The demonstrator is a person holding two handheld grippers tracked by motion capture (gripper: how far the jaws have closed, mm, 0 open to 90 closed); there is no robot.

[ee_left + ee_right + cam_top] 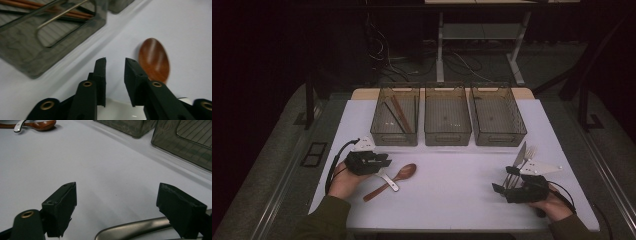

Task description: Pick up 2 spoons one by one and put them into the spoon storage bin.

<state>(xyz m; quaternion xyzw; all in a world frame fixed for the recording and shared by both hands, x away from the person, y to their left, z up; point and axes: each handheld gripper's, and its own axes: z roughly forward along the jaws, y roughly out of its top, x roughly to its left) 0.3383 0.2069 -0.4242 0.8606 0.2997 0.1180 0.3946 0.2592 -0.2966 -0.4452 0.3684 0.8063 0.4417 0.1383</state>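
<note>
While the left hand-held gripper (379,161) stands over a white spoon (388,181), jaws narrowed but gripping nothing, a wooden spoon (398,177) lies crossed beside it on the desk (452,190). Right hand-held gripper (506,182) is open near a knife (519,155) and fork (529,153).
</note>
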